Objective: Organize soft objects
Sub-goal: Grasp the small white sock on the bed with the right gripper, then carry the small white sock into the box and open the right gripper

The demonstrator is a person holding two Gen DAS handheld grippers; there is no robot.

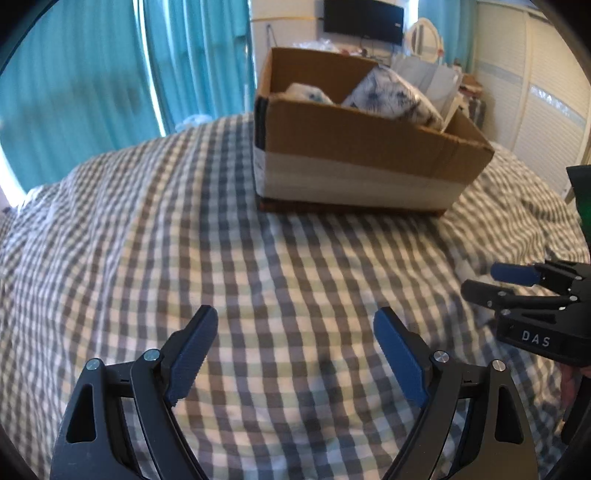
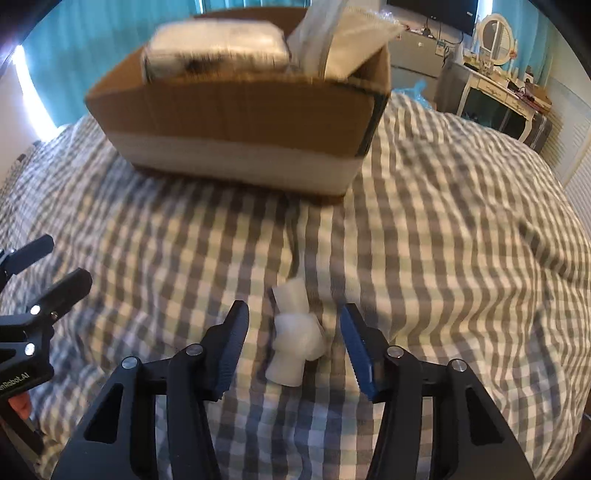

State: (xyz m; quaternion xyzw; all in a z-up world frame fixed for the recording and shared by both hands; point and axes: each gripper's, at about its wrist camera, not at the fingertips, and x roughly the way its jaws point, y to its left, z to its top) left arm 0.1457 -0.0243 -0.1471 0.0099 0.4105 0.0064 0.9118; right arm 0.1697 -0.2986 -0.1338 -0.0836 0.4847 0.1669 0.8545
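Checked bedspread (image 2: 443, 240) lies broad before the box (image 2: 240, 122); both grippers spread, right gripper (image 2: 295, 343) straddling white bundle (image 2: 295, 336).

Teal pleated curtains (image 1: 110, 74) behind bed; black flat wall screen (image 1: 364, 20) above; white oval-mirrored dresser (image 2: 495, 85) beside right edge.

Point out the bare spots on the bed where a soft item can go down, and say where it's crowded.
Open checked bedspread lies left of the cardboard box and between the box and the left gripper. The box itself is crowded with wrapped bundles. Near the right gripper the white soft roll takes the spot between its fingers.
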